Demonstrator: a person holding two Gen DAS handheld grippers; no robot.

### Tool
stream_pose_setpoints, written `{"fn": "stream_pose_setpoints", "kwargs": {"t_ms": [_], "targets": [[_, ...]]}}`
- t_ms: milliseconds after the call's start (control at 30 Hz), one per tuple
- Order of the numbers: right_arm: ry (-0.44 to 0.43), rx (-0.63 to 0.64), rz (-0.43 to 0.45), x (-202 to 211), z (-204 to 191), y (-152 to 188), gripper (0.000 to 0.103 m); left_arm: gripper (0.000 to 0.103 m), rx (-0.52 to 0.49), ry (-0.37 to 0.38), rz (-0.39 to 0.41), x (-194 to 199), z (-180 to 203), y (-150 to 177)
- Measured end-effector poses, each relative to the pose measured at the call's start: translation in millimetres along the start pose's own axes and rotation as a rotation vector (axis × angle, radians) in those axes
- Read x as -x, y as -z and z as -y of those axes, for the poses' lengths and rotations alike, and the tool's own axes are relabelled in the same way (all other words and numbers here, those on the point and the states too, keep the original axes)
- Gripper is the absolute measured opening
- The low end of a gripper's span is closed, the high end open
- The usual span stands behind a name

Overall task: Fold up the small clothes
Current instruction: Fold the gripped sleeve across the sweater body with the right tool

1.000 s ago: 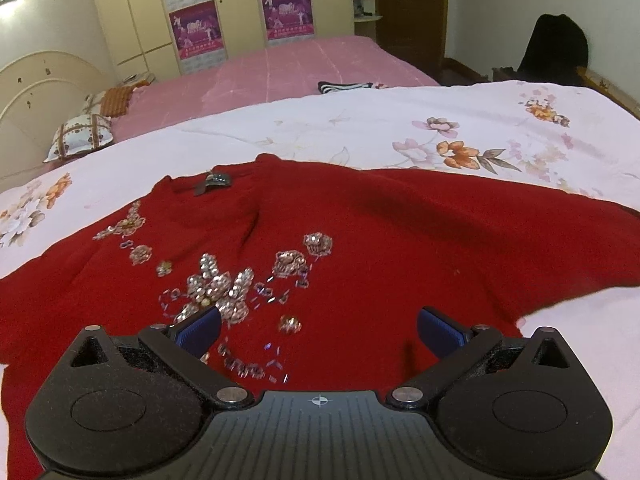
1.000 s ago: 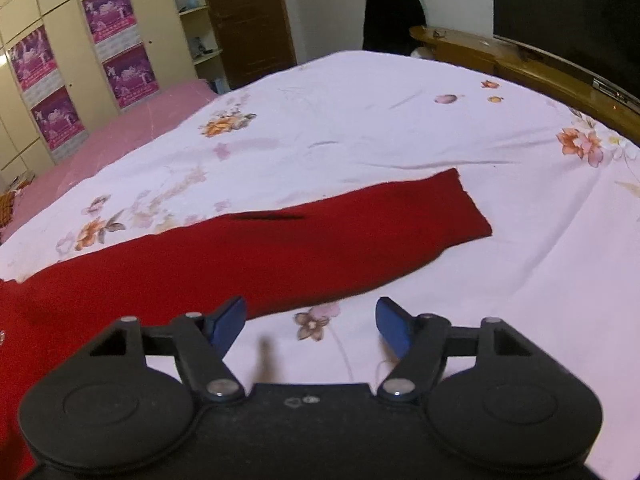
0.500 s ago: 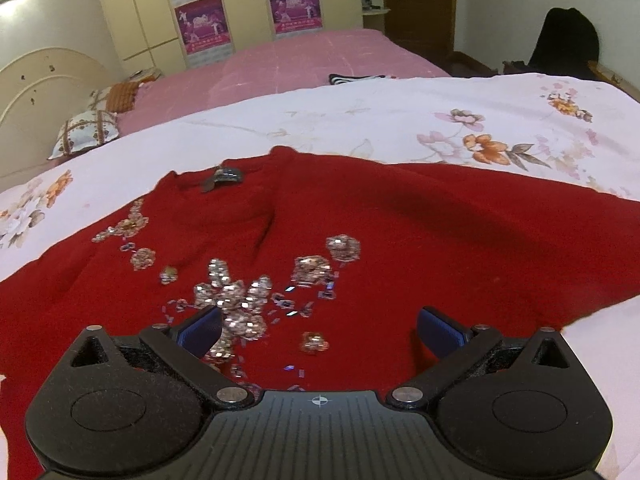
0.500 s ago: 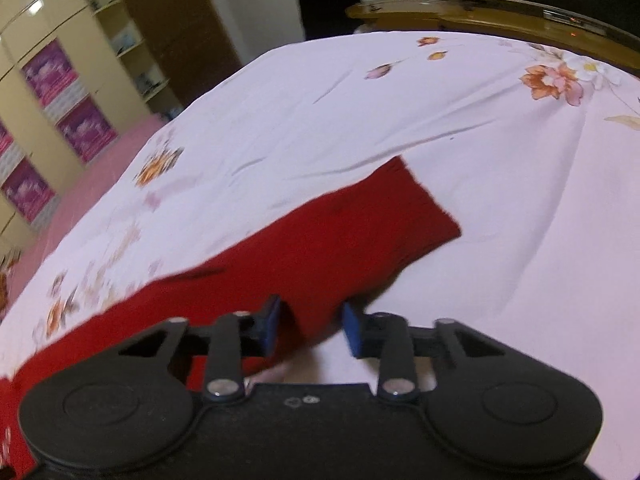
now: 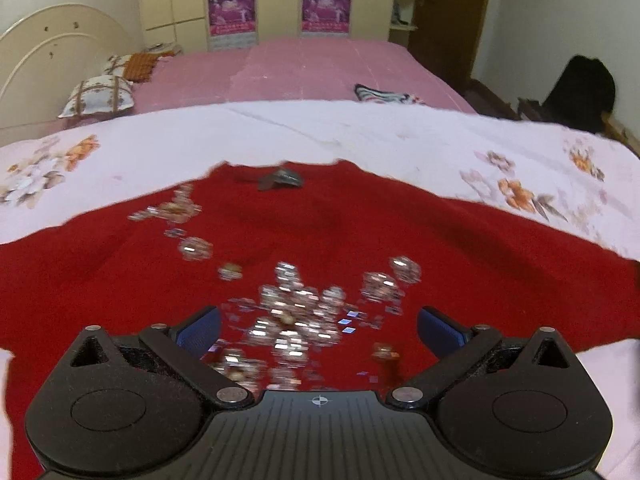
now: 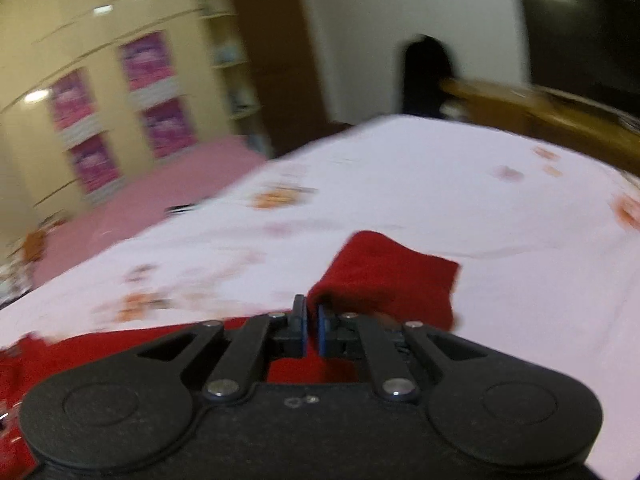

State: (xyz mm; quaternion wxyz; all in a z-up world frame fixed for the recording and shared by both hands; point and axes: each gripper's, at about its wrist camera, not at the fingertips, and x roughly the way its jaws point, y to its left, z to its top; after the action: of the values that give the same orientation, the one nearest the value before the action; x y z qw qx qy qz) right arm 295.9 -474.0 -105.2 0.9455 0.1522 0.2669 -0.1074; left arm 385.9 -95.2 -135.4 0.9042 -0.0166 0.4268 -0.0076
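A red sweater [image 5: 360, 232] with sequin flowers on its chest lies spread on the floral bedsheet [image 5: 360, 132], collar and dark label at the far side. My left gripper [image 5: 318, 326] is open and empty, low over the sequins. My right gripper [image 6: 312, 320] is shut on the sweater's right sleeve [image 6: 392, 276] and holds the cuff end lifted off the sheet; the cuff hangs folded past the fingers. The right wrist view is blurred.
A pink bed [image 5: 304, 68] with pillows [image 5: 98, 96] lies beyond the floral sheet, a striped cloth [image 5: 380, 94] on its near edge. Wardrobes [image 6: 120, 100] line the far wall. A wooden bed frame [image 6: 540, 116] and a dark bag [image 5: 580, 88] are to the right.
My right gripper closed on the sleeve near its cuff and lifted it, swinging left. My left gripper moved left over the sweater's chest, still open.
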Motion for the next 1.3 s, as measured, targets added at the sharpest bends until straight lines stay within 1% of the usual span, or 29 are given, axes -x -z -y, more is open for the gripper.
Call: {"fn": "stream_pose_setpoints", "kwargs": {"t_ms": [133, 267, 367, 433, 467, 500, 533, 567, 633, 700, 800, 900, 1000, 1067, 1100, 1200, 1267, 1300], "targets": [[-0.179, 0.103, -0.034, 1.0, -82.8, 8.3, 0.006, 0.103, 0.023, -0.02, 0.018, 13.6, -31.6, -4.7], [-0.337, 0.194, -0.095, 4.4, -164.2, 34.0, 0.006, 0.103, 0.059, -0.02, 0.02, 20.5, -68.6, -5.7], [-0.399, 0.279, -0.148, 4.7, -220.0, 63.3, 0.006, 0.103, 0.09, 0.02, 0.029, 20.7, -96.3, -4.9], [-0.415, 0.32, -0.208, -1.4, -247.2, 81.5, 0.007, 0.103, 0.112, 0.056, 0.01, 15.4, -111.5, -5.9], [-0.418, 0.343, -0.238, -5.7, -257.7, 89.6, 0.013, 0.103, 0.117, 0.072, -0.002, 12.0, -115.6, -5.7], [-0.415, 0.362, -0.272, -10.4, -267.5, 98.3, 0.017, 0.103, 0.126, 0.097, -0.017, 7.8, -119.5, -5.5], [-0.409, 0.377, -0.296, -12.7, -275.3, 105.5, 0.026, 0.103, 0.135, 0.124, -0.033, 3.6, -122.3, -4.9], [-0.401, 0.392, -0.301, -11.3, -280.7, 110.8, 0.03, 0.103, 0.138, 0.15, -0.046, 0.5, -122.9, -3.9], [-0.404, 0.409, -0.29, -3.7, -282.2, 113.8, 0.033, 0.103, 0.156, 0.22, -0.075, -7.6, -122.4, -1.8], [-0.403, 0.408, -0.281, 7.1, -280.0, 112.9, 0.034, 0.103, 0.178, 0.287, -0.097, -14.3, -118.2, 0.5], [-0.373, 0.391, -0.251, 18.8, -269.4, 106.5, 0.034, 0.103, 0.19, 0.347, -0.143, -24.9, -108.8, 5.5], [-0.336, 0.394, -0.22, 33.6, -248.4, 103.8, 0.034, 0.103, 0.257, 0.419, -0.172, -33.3, -106.8, 12.3], [-0.301, 0.371, -0.212, 38.4, -226.7, 104.0, 0.037, 0.101, 0.308, 0.457, -0.181, -45.5, -103.1, 15.4], [-0.284, 0.339, -0.219, 35.7, -216.2, 103.5, 0.038, 0.07, 0.348, 0.488, -0.176, -49.4, -102.8, 18.3], [-0.278, 0.326, -0.222, 34.2, -212.1, 103.4, 0.038, 0.069, 0.381, 0.509, -0.187, -54.5, -103.9, 19.1], [-0.263, 0.299, -0.219, 31.2, -202.7, 102.2, 0.038, 0.069, 0.467, 0.533, -0.185, -62.2, -109.3, 20.3], [-0.259, 0.286, -0.215, 30.2, -198.3, 101.6, 0.038, 0.068, 0.489, 0.538, -0.172, -65.2, -110.2, 19.9], [-0.256, 0.282, -0.214, 30.9, -196.6, 101.5, 0.038, 0.063, 0.503, 0.542, -0.17, -67.6, -109.1, 20.2]]}}
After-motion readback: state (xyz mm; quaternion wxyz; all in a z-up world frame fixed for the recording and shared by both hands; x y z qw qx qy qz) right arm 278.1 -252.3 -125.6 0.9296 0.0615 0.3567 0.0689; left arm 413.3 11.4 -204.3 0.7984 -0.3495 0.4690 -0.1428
